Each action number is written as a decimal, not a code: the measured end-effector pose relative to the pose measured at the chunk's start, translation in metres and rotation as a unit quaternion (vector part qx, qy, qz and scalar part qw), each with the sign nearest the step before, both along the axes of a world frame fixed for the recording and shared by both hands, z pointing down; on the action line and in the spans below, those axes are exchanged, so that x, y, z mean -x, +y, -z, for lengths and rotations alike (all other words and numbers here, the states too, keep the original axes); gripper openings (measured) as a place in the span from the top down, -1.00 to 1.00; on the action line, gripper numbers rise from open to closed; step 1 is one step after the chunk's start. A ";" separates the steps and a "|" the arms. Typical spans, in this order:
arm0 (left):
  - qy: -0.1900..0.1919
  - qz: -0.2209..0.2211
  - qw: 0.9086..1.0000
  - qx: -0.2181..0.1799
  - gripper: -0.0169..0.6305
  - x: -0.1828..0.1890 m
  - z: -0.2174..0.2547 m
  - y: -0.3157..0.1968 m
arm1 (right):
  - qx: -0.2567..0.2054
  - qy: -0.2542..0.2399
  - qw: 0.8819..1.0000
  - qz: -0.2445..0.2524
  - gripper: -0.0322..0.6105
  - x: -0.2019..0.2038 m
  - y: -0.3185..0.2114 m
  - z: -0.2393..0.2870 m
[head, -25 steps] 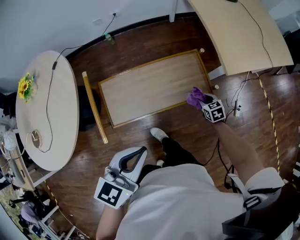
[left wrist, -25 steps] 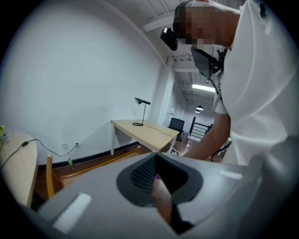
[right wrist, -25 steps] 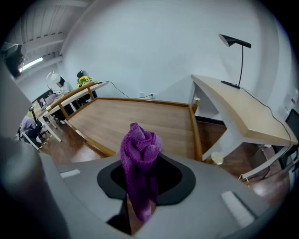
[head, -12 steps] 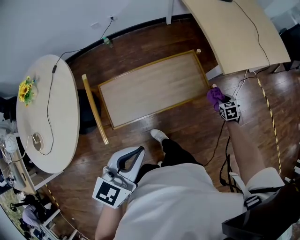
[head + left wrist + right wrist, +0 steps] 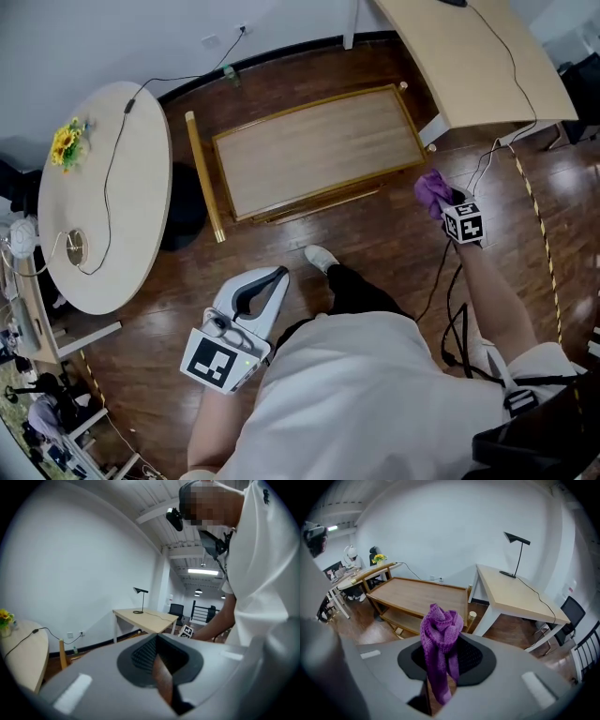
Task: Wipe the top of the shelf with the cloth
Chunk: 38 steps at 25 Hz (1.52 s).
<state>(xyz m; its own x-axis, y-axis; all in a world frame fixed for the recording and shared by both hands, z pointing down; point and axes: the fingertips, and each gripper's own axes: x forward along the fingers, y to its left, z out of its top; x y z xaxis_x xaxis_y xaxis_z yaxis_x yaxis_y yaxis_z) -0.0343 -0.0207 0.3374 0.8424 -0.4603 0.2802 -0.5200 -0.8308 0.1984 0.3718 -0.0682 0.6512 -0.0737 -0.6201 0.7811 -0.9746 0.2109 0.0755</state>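
L hand-held gripper low by the person's side, jaws pressed together, empty. Mid-frame the shelf, top bare. R hand-held gripper pinches cloth past shelf's right edge, over floor. No contact, so wiping looks done or pending.

an office: a pale desk with a black lamp, an office chair at far right, ceiling strip lights, a round table.
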 end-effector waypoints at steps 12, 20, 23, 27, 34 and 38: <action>0.031 0.004 0.999 -0.022 0.88 0.066 0.009 0.167 | -0.138 -0.121 0.982 -0.037 0.62 0.101 0.225 0.159; 0.004 -0.012 1.000 -0.019 0.88 0.047 0.001 0.273 | -0.182 -0.167 0.969 -0.014 0.62 0.111 0.342 0.215; 0.003 -0.009 0.999 -0.032 0.88 0.029 0.005 0.312 | -0.201 -0.187 0.961 0.014 0.62 0.116 0.377 0.232; 0.002 0.007 0.999 -0.045 0.88 -0.005 0.006 0.372 | -0.223 -0.210 0.950 0.057 0.62 0.111 0.433 0.248; -0.003 0.019 1.000 -0.010 0.88 -0.079 0.000 0.504 | -0.209 -0.238 0.940 0.123 0.61 0.096 0.556 0.252; -0.024 -0.008 1.000 -0.012 0.88 -0.091 0.002 0.552 | -0.221 -0.249 0.934 0.132 0.61 0.095 0.602 0.263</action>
